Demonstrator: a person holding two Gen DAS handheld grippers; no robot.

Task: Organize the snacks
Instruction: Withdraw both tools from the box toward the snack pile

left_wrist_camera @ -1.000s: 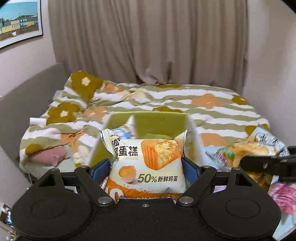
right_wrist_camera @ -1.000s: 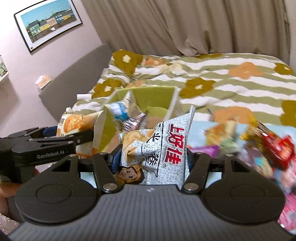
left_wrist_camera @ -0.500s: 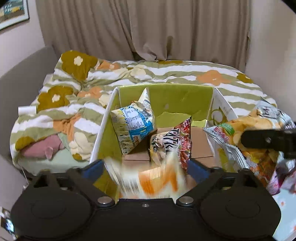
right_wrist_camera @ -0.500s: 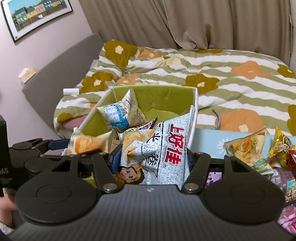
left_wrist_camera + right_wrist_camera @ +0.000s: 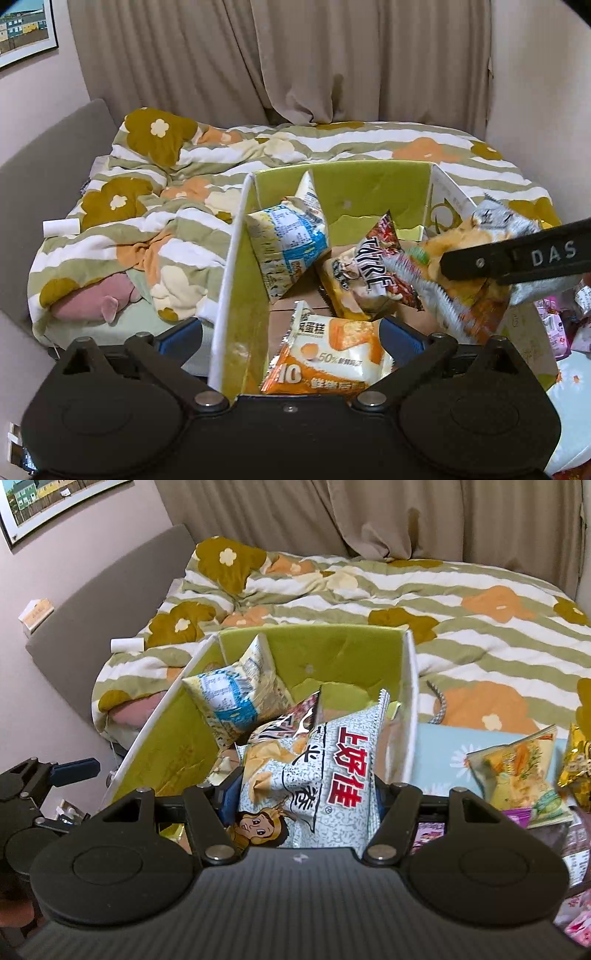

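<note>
A green-lined cardboard box (image 5: 369, 192) is seen at the foot of a bed covered by a flowered striped quilt (image 5: 332, 147), and the snacks are placed in relation to it. The left gripper (image 5: 291, 339) is held over the box's near corner with its jaws spread to their widest after opening within the last second; the box's left wall and an orange-and-white egg cake packet (image 5: 328, 354) are framed between the blue pads, neither of which touches the packet, which lies loose on the box floor. Deeper inside the box, a blue-and-white bag (image 5: 288, 240) is propped against the far left corner, and a dark bag lettered in white (image 5: 373, 277) is leaned beside it. The right gripper (image 5: 301, 801) is poised over the box's near edge, pinching a grey-white chip bag with red characters (image 5: 317, 771); its jaws have just been eased slightly wider, yet the bag is still wedged between the pads and held upright. In the left view that same bag (image 5: 465, 266) is shown hanging over the box's right side under the right gripper's black finger. To the right of the box, more snack packets (image 5: 517, 779) are scattered on a pale blue cloth (image 5: 439, 753).
</note>
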